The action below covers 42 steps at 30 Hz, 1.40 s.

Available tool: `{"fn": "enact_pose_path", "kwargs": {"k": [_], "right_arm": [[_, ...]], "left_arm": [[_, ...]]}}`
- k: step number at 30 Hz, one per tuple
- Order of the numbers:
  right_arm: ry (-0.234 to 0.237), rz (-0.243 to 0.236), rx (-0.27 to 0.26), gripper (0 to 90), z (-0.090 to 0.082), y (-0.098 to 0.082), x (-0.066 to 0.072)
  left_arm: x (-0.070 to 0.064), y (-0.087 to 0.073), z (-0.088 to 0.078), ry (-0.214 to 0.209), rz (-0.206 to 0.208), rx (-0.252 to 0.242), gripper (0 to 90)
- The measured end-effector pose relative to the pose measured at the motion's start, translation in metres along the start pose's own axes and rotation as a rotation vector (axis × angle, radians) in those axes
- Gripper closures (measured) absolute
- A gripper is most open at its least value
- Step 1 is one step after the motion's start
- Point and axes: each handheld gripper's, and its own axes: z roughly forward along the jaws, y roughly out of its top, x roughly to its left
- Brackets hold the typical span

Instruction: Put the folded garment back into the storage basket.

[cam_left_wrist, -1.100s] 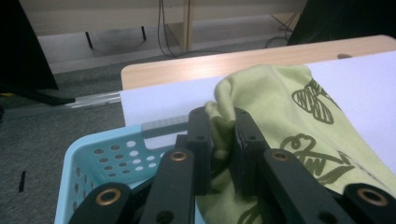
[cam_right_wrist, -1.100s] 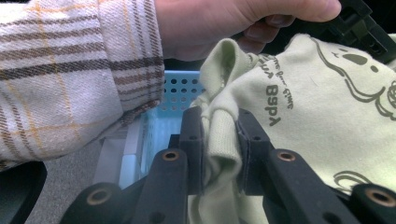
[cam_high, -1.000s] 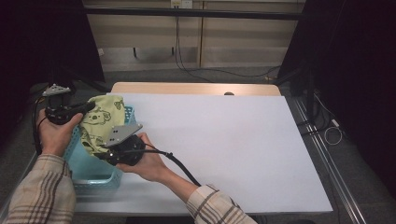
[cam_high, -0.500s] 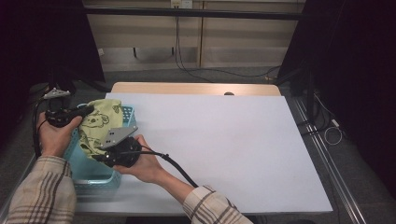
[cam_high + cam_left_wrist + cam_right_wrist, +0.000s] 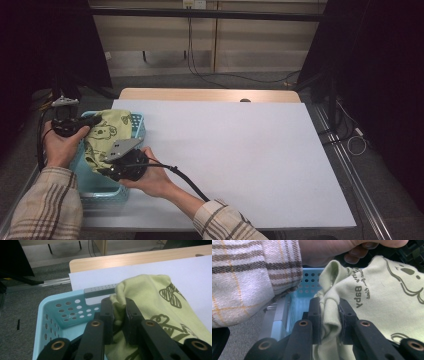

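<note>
High view: green cloth [image 5: 107, 136] over blue basket [image 5: 136, 121] at left edge of table [image 5: 240, 150], pinched at both ends. Left hand-held gripper [image 5: 92, 121] clamped on a top fold, right hand-held gripper [image 5: 102, 171] clamped on a lower hem. Best done by lifting both together, keeping cloth taut, clearing basket rim before swinging over table. Left gripper view: grey basket handle [image 5: 100, 291]. Right gripper view: printed lettering on cloth [image 5: 362, 293], plaid sleeve [image 5: 249, 277] close by.

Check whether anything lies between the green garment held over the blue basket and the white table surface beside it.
Nothing visible does. Both grippers, left and right, pinch the green garment above the blue basket; the white table surface alongside lies bare.
</note>
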Motion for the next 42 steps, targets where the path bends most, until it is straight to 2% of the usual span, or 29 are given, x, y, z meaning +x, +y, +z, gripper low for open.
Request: {"fn": "enact_pose_path", "kwargs": {"k": [3, 5, 7, 11, 12, 15, 17, 19, 22, 24, 31, 32, 33, 42], "right_arm": [[0.001, 0.003, 0.004, 75.8, 0.002, -0.001, 0.000], [0.000, 0.004, 0.009, 75.8, 0.003, -0.002, 0.000], [0.000, 0.008, 0.011, 75.8, 0.004, -0.003, -0.001], [0.005, 0.017, 0.021, 75.8, 0.007, -0.005, -0.001], [0.006, 0.007, 0.024, 75.8, 0.008, -0.005, -0.001], [0.003, 0.015, 0.030, 75.8, 0.010, -0.006, -0.002], [0.002, 0.016, 0.036, 75.8, 0.011, -0.006, -0.003], [0.000, 0.018, 0.039, 75.8, 0.012, -0.006, -0.003], [0.003, 0.012, 0.045, 75.8, 0.013, -0.006, -0.004], [0.002, 0.012, 0.050, 75.8, 0.014, -0.005, -0.004], [0.005, 0.010, 0.069, 75.7, 0.020, -0.003, -0.004], [0.004, 0.010, 0.071, 75.7, 0.021, -0.003, -0.004], [0.007, 0.015, 0.075, 75.7, 0.022, -0.003, -0.004], [0.017, 0.004, 0.089, 75.7, 0.030, -0.002, -0.004]], "left_arm": [[0.000, -0.001, 0.003, -0.002, -0.001, 0.015, 80.1], [0.001, -0.002, 0.005, 0.001, -0.002, 0.005, 80.1], [0.002, -0.005, 0.008, -0.003, -0.017, 0.021, 80.1], [0.002, -0.007, 0.010, -0.005, -0.013, 0.015, 80.0], [0.003, -0.007, 0.011, 0.001, -0.008, 0.026, 80.0], [0.004, -0.008, 0.015, 0.002, -0.021, 0.028, 80.0], [0.005, -0.008, 0.016, 0.007, -0.004, 0.044, 80.1], [0.006, -0.009, 0.017, 0.004, -0.017, 0.049, 80.0], [0.007, -0.010, 0.018, 0.009, -0.009, 0.056, 80.0], [0.008, -0.010, 0.018, 0.004, -0.018, 0.054, 80.0], [0.009, -0.011, 0.023, 0.022, 0.003, 0.049, 80.0], [0.008, -0.012, 0.023, 0.010, -0.008, 0.057, 80.0], [0.008, -0.011, 0.023, 0.007, 0.004, 0.068, 80.0], [0.013, -0.018, 0.028, 0.003, -0.003, 0.085, 80.0]]}}
